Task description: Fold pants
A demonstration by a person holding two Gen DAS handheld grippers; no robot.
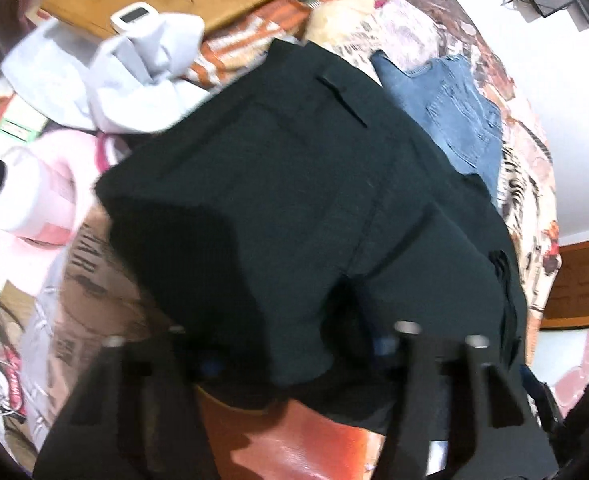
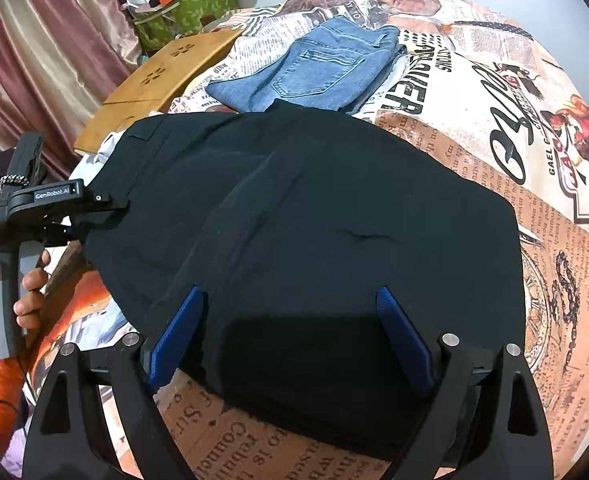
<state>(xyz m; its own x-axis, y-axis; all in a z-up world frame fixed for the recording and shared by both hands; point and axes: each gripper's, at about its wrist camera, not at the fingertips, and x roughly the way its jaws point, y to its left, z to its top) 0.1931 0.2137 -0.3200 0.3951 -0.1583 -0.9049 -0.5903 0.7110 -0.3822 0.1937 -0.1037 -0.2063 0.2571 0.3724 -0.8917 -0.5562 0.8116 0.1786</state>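
Black pants (image 2: 314, 216) lie folded on a newspaper-print bedspread (image 2: 494, 128); they also fill the left wrist view (image 1: 286, 184). My right gripper (image 2: 290, 308) is open, its blue pads (image 2: 404, 340) spread just above the near edge of the pants, holding nothing. My left gripper (image 2: 106, 208) reaches the pants' left edge in the right wrist view. In its own blurred view (image 1: 294, 344) the fabric drapes over its fingers and hides the tips, so I cannot tell how the jaws stand.
Folded blue jeans (image 2: 318, 68) lie beyond the black pants. A wooden lap table (image 2: 158, 84) sits at the bed's left edge, with a green box (image 2: 190, 8) behind. White clothes (image 1: 134, 76) and a pink item (image 1: 46, 196) are piled left.
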